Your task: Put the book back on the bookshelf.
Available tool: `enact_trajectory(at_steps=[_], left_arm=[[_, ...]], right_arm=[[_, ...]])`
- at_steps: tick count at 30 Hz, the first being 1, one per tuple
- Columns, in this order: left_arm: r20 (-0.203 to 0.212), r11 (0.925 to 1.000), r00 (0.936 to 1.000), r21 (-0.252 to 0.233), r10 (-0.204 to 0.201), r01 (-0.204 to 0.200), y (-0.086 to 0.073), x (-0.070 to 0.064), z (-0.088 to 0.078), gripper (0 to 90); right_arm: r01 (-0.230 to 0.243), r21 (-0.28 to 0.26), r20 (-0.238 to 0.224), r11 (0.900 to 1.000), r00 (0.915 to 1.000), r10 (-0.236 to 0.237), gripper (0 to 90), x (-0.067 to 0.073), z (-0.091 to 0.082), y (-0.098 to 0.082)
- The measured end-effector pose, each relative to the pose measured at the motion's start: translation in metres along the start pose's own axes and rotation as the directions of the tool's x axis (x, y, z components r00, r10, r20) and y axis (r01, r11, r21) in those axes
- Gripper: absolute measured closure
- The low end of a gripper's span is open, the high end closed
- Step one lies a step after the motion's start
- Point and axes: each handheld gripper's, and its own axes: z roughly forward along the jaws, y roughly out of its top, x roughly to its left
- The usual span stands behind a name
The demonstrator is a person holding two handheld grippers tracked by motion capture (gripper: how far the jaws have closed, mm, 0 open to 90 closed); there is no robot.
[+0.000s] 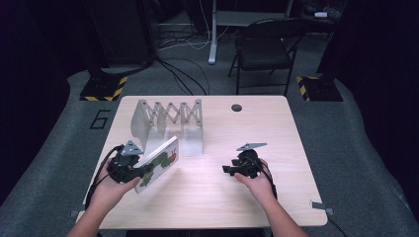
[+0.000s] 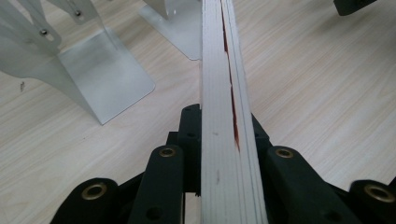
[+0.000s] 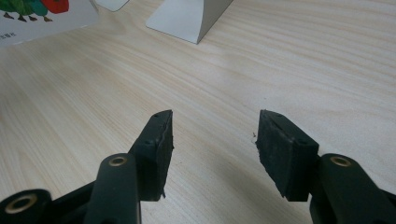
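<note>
Here the left gripper (image 1: 141, 174) clamps the book (image 1: 159, 163) by its lower edge; stiff, light, slick-covered, so grip deep. Right gripper (image 1: 228, 169) gapes empty.

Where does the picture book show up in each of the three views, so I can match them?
High view: the picture book sits left of centre, tilted, clamped by the left hand-held gripper.
Left gripper view: its page edges run up the middle, between the jaws.
Right gripper view: a corner of its cover sits at the top left.
Shared landmark: the folding metal book rack, at and.
</note>
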Motion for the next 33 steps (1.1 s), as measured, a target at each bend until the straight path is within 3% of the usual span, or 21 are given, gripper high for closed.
enact_trajectory(at_steps=[12, 22, 33], left_arm=[[-0.033, 0.9963, 0.9958, -0.014, -0.085, 0.085, -0.006, 0.021, -0.006, 75.7], [-0.072, 0.9916, 0.9890, -0.016, -0.129, 0.129, -0.004, 0.038, -0.014, 75.7], [-0.112, 0.9865, 0.9803, -0.042, -0.162, 0.159, 0.005, 0.047, -0.018, 75.7]], right_arm=[[0.001, 0.003, 0.000, 1.000, 1.0000, -0.001, 45.9, 0.000, 0.000, 0.000], [0.000, 0.006, -0.003, 1.000, 1.0000, 0.000, 45.8, 0.000, 0.001, -0.001], [-0.016, 0.011, -0.002, 1.000, 0.9999, 0.016, 45.8, 0.001, 0.001, -0.001]])
